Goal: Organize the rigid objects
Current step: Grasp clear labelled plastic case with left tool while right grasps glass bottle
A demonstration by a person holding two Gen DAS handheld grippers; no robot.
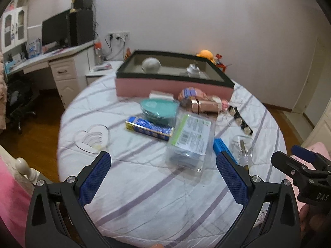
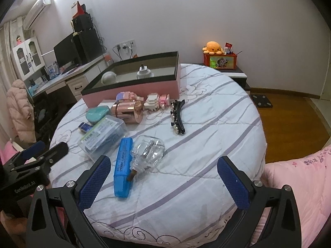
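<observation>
Both grippers' jaws wide, empty; blue box [image 2: 122, 168] just beyond right gripper [image 2: 163, 177]

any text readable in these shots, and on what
"POINT LINER" on the blue box
"DAS", cut off, on the right tongs' body
"GenRobot.AI", mirrored, on the left tongs' body
Clear box label: too blurred
Pink quilt lettering: unreadable
</observation>
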